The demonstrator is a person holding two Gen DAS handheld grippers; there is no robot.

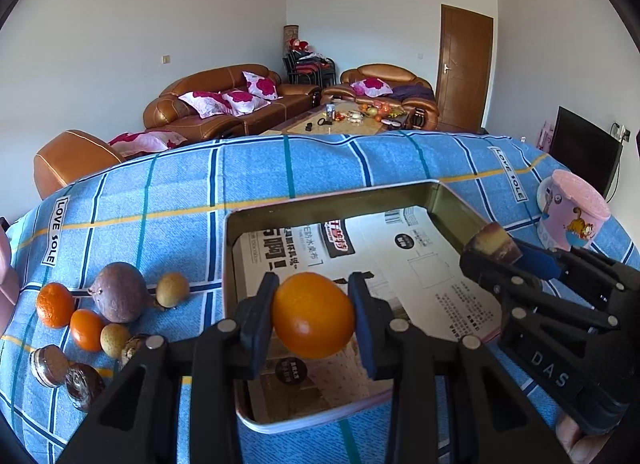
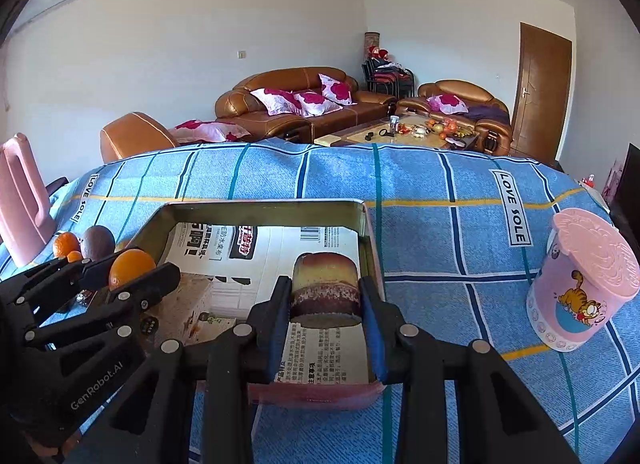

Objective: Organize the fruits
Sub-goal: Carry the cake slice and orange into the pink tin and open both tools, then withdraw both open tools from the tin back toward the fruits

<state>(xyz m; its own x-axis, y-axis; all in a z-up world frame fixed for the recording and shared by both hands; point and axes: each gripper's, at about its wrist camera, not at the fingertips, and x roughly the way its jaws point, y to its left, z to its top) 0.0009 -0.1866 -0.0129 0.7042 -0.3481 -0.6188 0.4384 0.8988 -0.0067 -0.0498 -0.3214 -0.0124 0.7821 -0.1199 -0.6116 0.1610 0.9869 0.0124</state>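
A living room with white walls, brown leather sofas [image 1: 224, 103] and a wooden door [image 1: 464, 67] fills the upper half of both views, and below it a bench under a blue checked cloth [image 1: 320, 167] printed "LOVE SOLE" takes up the lower half. At the centre of the cloth sits a shallow metal tray [image 1: 332, 205] lined with printed paper. In the left wrist view, low in the middle of the frame, the left gripper [image 1: 314, 316] is clenched on an orange [image 1: 314, 314], held above the near part of the tray. At the lower left of that view more fruit lies on the cloth beside the tray: two small mandarins [image 1: 55, 304], a purple passion fruit [image 1: 120, 292], two tan longans [image 1: 173, 288] and some brown chestnut-like pieces [image 1: 50, 364]. In the right wrist view, at the centre, the right gripper [image 2: 325, 296] is grasping a short piece of sugarcane [image 2: 325, 288], yellow and dark purple, above the tray's right near corner. A pink lidded cup [image 2: 576, 284] with a cartoon cat stands on the cloth at the right of the frame, well apart from the tray, and a pink jug [image 2: 20, 199] stands at the left edge.
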